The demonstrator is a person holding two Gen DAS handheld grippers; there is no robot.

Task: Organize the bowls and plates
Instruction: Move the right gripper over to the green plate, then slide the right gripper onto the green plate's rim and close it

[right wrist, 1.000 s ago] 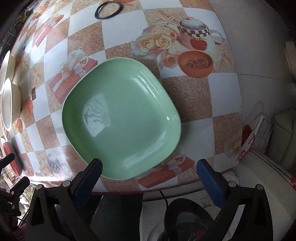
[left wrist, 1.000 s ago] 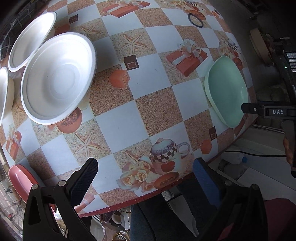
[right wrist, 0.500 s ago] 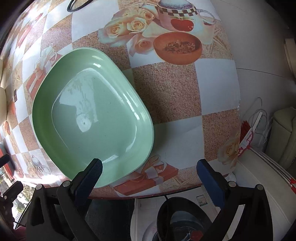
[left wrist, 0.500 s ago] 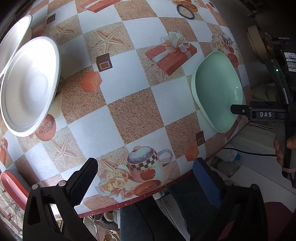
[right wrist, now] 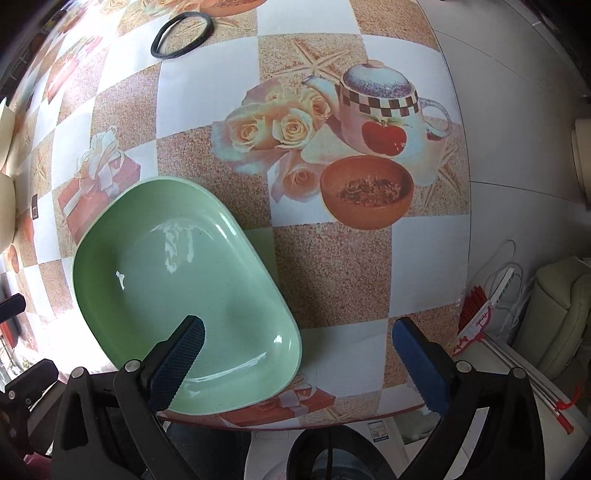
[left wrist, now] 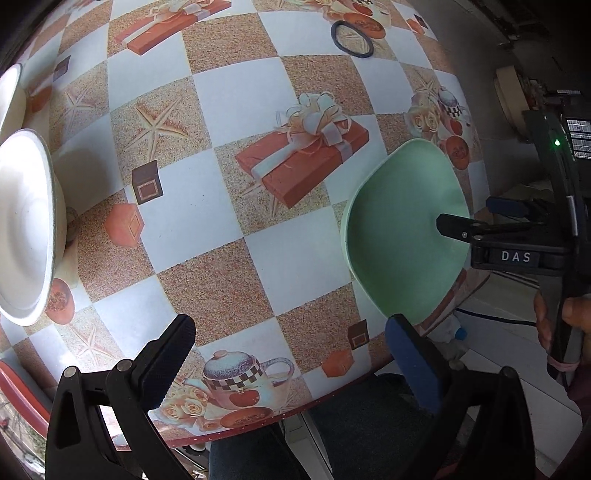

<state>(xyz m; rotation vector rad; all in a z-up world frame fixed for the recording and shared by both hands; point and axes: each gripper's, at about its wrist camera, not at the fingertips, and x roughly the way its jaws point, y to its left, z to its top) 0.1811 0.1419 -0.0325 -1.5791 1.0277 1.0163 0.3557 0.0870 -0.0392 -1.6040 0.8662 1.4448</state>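
Observation:
A pale green plate (right wrist: 177,280) lies flat near the edge of the patterned table (right wrist: 332,266). My right gripper (right wrist: 299,354) is open; its black left finger (right wrist: 181,354) hovers over the plate's near side and its blue right finger (right wrist: 417,365) stands over bare cloth, so the plate's near-right rim sits between them. In the left wrist view the green plate (left wrist: 402,240) is at the right, with the right gripper (left wrist: 469,216) reaching over its far rim. My left gripper (left wrist: 291,354) is open above the table's front edge, holding nothing. A white bowl (left wrist: 22,229) rests at the far left.
A second white bowl (left wrist: 9,96) shows at the upper left edge and a red plate (left wrist: 18,387) at the lower left. A black ring (right wrist: 183,35) lies toward the table's far side. Beyond the table edge are a red-and-white broom (right wrist: 487,314) and a cream seat (right wrist: 554,314).
The right gripper has moved forward over the green plate, its black finger now above the plate's inside. The left gripper has swung right, so the white bowls slid to the frame's left edge.

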